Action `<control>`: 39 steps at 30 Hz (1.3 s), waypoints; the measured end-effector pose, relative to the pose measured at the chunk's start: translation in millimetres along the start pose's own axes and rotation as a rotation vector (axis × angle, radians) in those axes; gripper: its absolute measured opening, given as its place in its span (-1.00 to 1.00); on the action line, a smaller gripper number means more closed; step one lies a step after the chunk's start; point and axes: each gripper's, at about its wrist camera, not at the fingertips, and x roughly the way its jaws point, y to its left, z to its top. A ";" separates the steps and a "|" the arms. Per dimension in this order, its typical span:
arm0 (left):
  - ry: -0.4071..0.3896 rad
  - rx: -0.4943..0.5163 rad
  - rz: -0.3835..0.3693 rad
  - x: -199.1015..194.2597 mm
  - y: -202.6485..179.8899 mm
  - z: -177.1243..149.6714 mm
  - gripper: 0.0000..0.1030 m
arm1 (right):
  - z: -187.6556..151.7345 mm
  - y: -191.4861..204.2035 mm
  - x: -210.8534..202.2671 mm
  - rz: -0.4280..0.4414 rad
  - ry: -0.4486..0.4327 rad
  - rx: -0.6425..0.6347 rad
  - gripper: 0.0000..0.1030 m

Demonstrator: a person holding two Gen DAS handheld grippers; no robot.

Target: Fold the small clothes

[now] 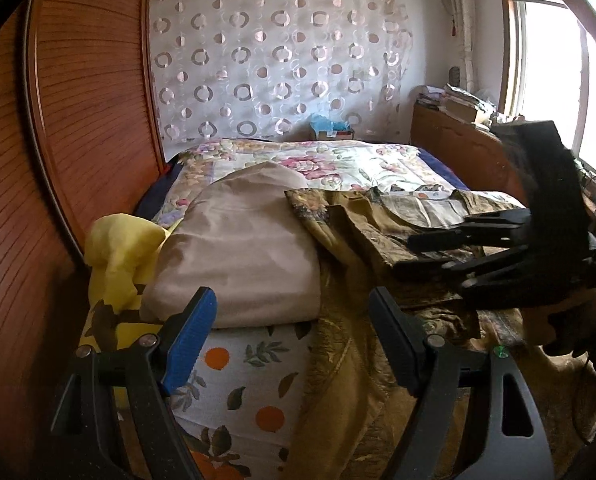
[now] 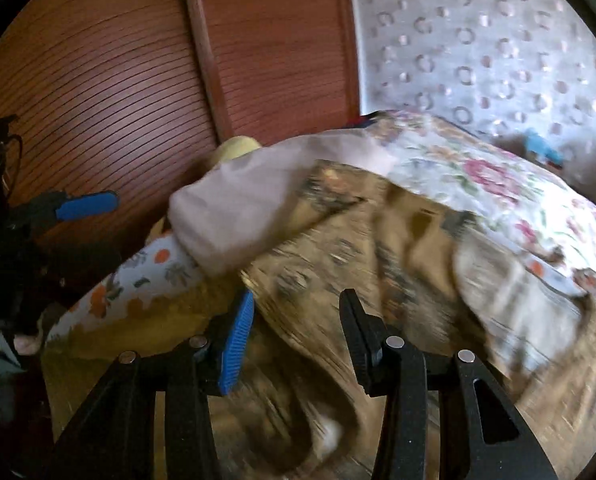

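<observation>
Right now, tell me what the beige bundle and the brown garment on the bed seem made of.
Beige bundle: likely smooth woven cotton, matte, with soft rounded folds. Brown garment: seemingly thin printed fabric, slightly shiny, creasing sharply and draping limply; the exact fibre is unclear.

The whole right wrist view is smeared by motion, so the print on the olive-gold patterned garment (image 2: 337,248) dissolves into streaks and its edges and folds cannot be traced there. A small turquoise object (image 2: 541,148) by the circle-patterned sheer curtain (image 2: 477,40) is too blurred to identify. In the left wrist view, the folded beige fabric bundle (image 1: 238,248) hides most of the crumpled yellow cloth (image 1: 118,256). The pile of papers or books (image 1: 453,100) on the brown wooden cabinet (image 1: 449,136) is too small to read, and the window (image 1: 553,68) is washed out.
</observation>
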 end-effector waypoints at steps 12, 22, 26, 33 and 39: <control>0.012 -0.007 0.003 9.5 5.3 11.3 0.54 | 16.5 -28.7 38.3 -0.021 0.068 -0.034 -0.90; 0.059 0.048 -0.021 57.9 -17.1 39.2 0.54 | -3.3 -114.5 -8.2 -0.160 -0.002 0.049 -0.38; 0.099 0.055 -0.043 85.3 -25.1 49.2 0.54 | -19.8 -144.3 -16.4 -0.207 0.003 0.089 0.06; 0.167 0.008 -0.075 125.4 -19.4 61.8 0.42 | -50.5 -174.9 -19.8 -0.282 0.049 0.134 0.06; 0.205 -0.011 -0.090 144.1 -18.8 68.3 0.06 | -71.2 -199.9 -9.8 -0.321 0.098 0.189 0.06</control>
